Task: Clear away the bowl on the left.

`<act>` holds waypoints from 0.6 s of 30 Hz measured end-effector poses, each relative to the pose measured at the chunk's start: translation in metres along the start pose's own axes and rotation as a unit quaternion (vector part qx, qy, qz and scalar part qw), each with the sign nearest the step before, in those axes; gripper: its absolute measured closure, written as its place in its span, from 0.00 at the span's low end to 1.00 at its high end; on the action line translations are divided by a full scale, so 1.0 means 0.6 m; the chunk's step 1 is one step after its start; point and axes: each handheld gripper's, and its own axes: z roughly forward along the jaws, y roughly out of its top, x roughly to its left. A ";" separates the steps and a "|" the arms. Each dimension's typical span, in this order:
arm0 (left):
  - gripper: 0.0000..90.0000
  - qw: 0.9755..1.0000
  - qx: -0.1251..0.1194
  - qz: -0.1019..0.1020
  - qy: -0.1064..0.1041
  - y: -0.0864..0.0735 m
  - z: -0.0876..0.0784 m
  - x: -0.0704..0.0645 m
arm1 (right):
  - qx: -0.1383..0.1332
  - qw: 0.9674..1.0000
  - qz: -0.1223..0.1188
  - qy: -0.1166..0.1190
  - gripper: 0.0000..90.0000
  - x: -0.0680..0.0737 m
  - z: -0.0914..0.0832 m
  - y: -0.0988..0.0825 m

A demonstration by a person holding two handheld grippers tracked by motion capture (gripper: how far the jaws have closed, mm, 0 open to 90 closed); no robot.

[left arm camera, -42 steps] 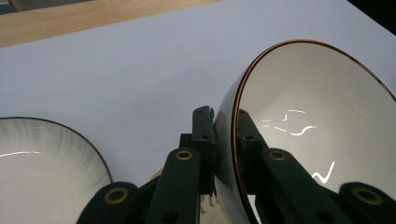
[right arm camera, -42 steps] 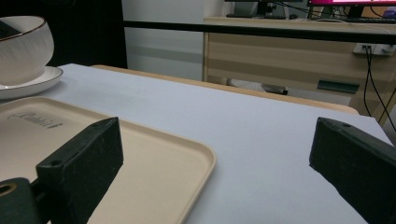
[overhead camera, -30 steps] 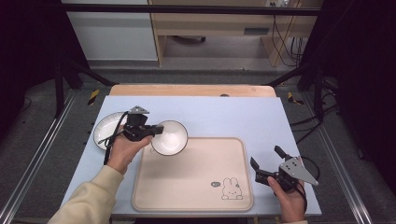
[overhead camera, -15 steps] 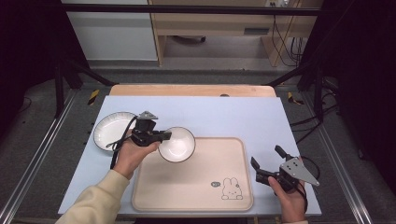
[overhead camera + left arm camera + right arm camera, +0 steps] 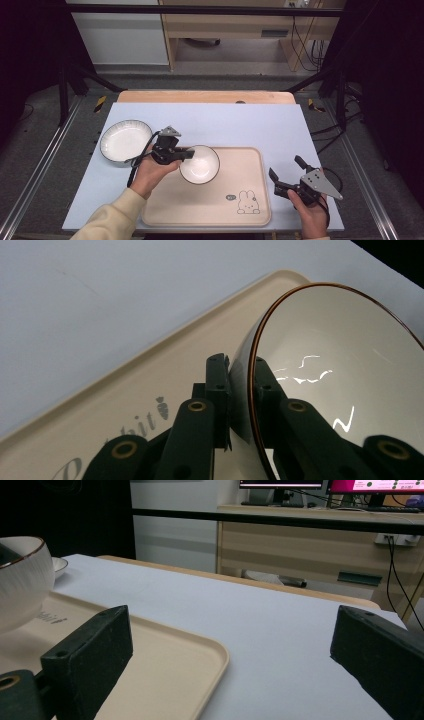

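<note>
left claw (image 5: 186,154) clamping bowl (image 5: 199,164) rim — bowl hanging over tray (image 5: 250,200) far-left corner | right claw (image 5: 289,173) gaping, idling beside tray

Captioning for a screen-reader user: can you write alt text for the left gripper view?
The left gripper pinches the brown rim of a white bowl, one of its fingers outside the wall, the other inside. Below lie a beige tray with grey lettering and a pale blue table.

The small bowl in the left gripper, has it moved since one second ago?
Yes. The small bowl, clamped at its rim by the left gripper, moved right, away from the plate, over the tray.
</note>
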 end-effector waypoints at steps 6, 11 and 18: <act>0.91 1.000 0.009 0.005 -0.013 -0.005 0.009 -0.012 | -0.007 1.000 -0.010 0.000 0.04 0.002 0.002 -0.001; 0.91 0.999 0.026 0.016 -0.020 -0.009 0.022 -0.025 | -0.018 1.000 -0.016 -0.005 0.04 0.000 0.000 0.000; 0.91 0.998 0.041 0.022 -0.036 -0.019 0.035 -0.045 | -0.033 0.999 -0.027 -0.007 0.03 0.000 0.000 0.001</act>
